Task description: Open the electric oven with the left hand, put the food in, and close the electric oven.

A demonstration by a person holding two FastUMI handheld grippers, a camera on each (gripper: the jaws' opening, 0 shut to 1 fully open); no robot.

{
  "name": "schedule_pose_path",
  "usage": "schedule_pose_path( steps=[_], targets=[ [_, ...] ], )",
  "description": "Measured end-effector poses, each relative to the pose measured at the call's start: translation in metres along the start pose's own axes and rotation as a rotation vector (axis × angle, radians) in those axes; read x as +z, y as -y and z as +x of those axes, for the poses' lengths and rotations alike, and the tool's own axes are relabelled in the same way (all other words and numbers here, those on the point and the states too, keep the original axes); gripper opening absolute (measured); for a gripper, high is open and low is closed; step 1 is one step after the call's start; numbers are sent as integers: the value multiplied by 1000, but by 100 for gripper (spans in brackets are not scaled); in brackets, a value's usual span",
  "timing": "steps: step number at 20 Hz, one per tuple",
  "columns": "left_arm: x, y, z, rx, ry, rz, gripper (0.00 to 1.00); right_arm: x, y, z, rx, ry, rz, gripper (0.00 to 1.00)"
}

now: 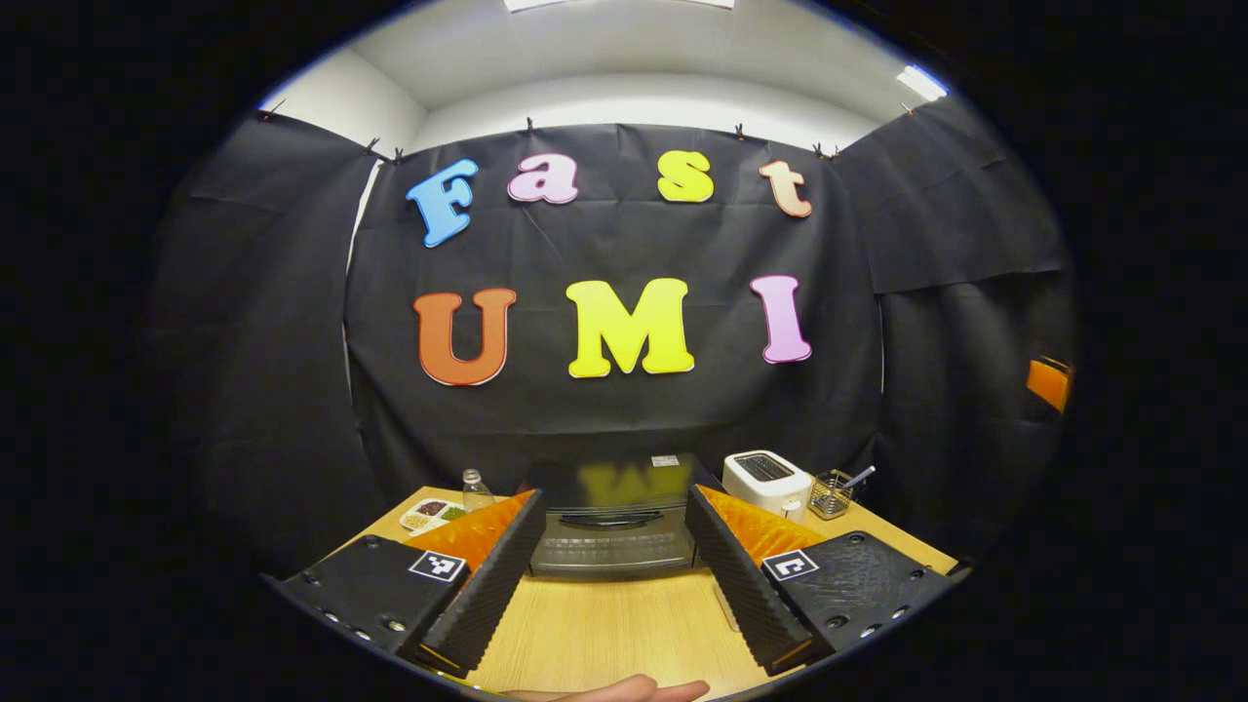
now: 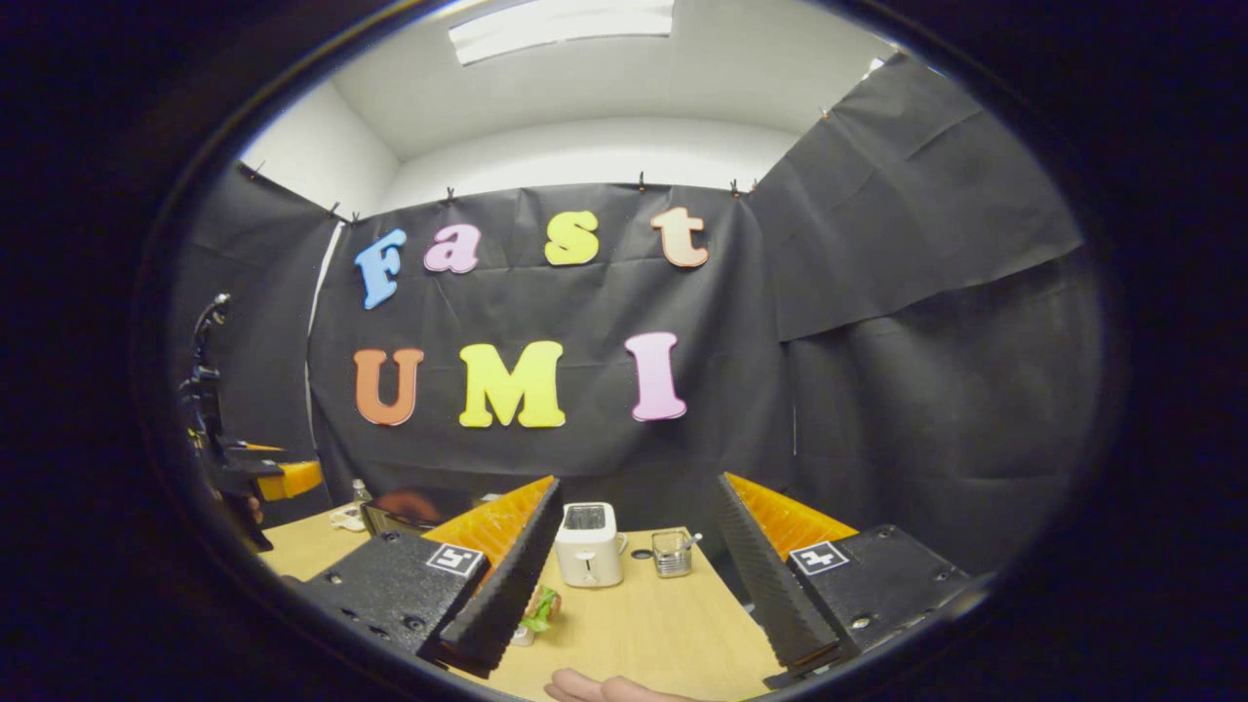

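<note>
The left hand-held gripper (image 1: 614, 565), jaws spread and empty, faces the closed electric oven (image 1: 612, 531) dead ahead on the surface (image 1: 604, 634), its door handle (image 1: 611, 520) lying crosswise between the fingers' line

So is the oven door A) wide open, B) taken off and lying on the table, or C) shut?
C: in the left gripper view the electric oven sits on the wooden table with its door flat against the front and the handle across the top, while the open left gripper is apart from it, not touching.
</note>
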State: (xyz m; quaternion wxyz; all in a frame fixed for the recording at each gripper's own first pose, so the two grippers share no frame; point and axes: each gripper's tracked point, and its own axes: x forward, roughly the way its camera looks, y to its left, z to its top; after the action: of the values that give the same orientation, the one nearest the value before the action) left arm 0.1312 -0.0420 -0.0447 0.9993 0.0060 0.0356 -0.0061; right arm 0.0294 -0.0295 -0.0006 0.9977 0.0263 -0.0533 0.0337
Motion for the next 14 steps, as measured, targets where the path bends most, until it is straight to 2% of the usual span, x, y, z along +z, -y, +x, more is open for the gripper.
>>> schedule_pose_path(
  steps=[3, 9, 14],
  targets=[
    [-17, 13, 45, -13, -34, -5, 95, -2, 5, 6, 12, 17, -22, 99],
    [-67, 20, 136, -10, -188, 6, 96, -10, 23, 17, 18, 17, -52, 99],
    [-105, 6, 187, 12, -319, -88, 96, -14, 34, 28, 7, -29, -80, 99]
  ],
)
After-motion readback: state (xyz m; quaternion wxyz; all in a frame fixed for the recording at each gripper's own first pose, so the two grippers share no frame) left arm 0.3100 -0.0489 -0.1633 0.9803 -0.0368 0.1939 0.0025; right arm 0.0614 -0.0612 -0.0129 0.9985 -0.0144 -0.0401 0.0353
